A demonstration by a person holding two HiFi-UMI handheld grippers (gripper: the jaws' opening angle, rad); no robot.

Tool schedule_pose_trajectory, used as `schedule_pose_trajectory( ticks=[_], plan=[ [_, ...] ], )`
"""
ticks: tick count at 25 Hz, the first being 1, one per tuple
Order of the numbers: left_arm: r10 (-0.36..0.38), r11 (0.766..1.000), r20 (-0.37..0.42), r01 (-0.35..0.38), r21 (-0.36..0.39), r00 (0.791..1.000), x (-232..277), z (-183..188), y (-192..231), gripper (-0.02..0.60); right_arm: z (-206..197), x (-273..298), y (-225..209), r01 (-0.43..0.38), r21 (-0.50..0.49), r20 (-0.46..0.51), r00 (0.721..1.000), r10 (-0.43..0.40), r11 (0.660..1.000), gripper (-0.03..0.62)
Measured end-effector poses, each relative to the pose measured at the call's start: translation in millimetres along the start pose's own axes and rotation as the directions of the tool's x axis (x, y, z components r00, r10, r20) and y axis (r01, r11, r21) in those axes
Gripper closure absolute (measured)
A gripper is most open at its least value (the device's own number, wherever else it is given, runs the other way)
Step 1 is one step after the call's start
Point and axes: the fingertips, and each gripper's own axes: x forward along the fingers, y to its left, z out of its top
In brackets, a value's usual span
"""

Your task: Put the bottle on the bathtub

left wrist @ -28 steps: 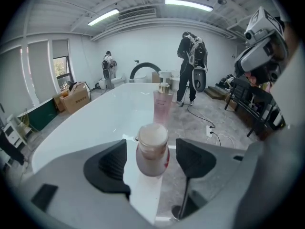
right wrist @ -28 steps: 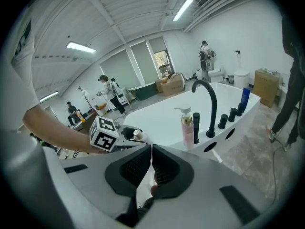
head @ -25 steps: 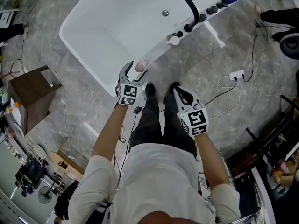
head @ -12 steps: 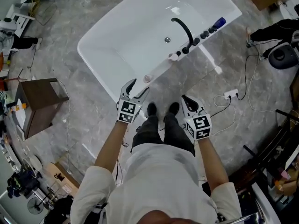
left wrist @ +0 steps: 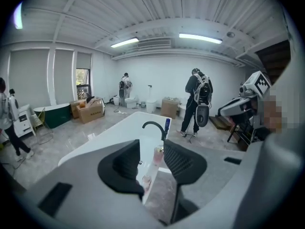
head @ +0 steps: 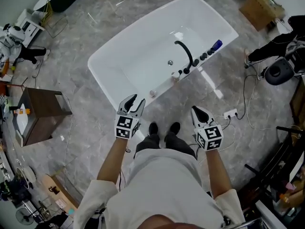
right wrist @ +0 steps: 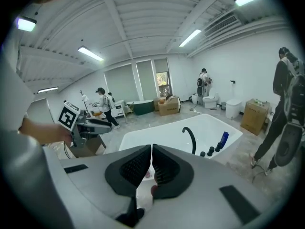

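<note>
The white bathtub lies ahead of me, with a black faucet on its near rim. A small pink bottle stands on that rim, free of both grippers. My left gripper hovers just short of it, open and empty. In the left gripper view the bottle shows between the parted jaws of the left gripper, with a second pink bottle farther along the rim. My right gripper hangs over the floor to the right, shut and holding nothing; the right gripper faces the tub.
A blue bottle and black knobs sit at the rim's far end. A brown cabinet stands left. A power strip with cable lies on the floor right. A cardboard box is beyond. People stand in the background.
The left gripper let go of the pink bottle on the tub rim, opened and drew back. Both grippers and the head view have pulled away from the tub.
</note>
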Motion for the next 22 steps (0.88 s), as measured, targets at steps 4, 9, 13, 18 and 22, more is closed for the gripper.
schedule_pose_trajectory(
  ticks=[4,9,13,18,22],
  plan=[
    [0.023,0.999,0.041,-0.022,-0.029,0.999,-25,17,-4,0.496,17,-20,3,0.007,-0.014,0.046,0.999,-0.007,1.0,0.563],
    [0.04,0.999,0.09,-0.038,-0.016,0.995,-52,37,-7,0.528,32,-39,13,0.0,-0.024,0.098,0.995,0.002,1.0,0.562],
    [0.034,0.999,0.133,-0.034,-0.004,0.991,-71,46,-14,0.56,41,-51,19,-0.001,-0.058,0.131,0.991,0.008,0.998,0.563],
    [0.034,0.999,0.153,-0.036,0.008,0.988,-84,53,-20,0.574,50,-66,17,0.004,-0.084,0.176,0.984,0.01,0.996,0.563],
    [0.027,1.0,0.171,-0.029,0.009,0.985,-91,57,-20,0.575,56,-71,19,0.015,-0.099,0.197,0.98,0.004,0.995,0.563]
  ],
)
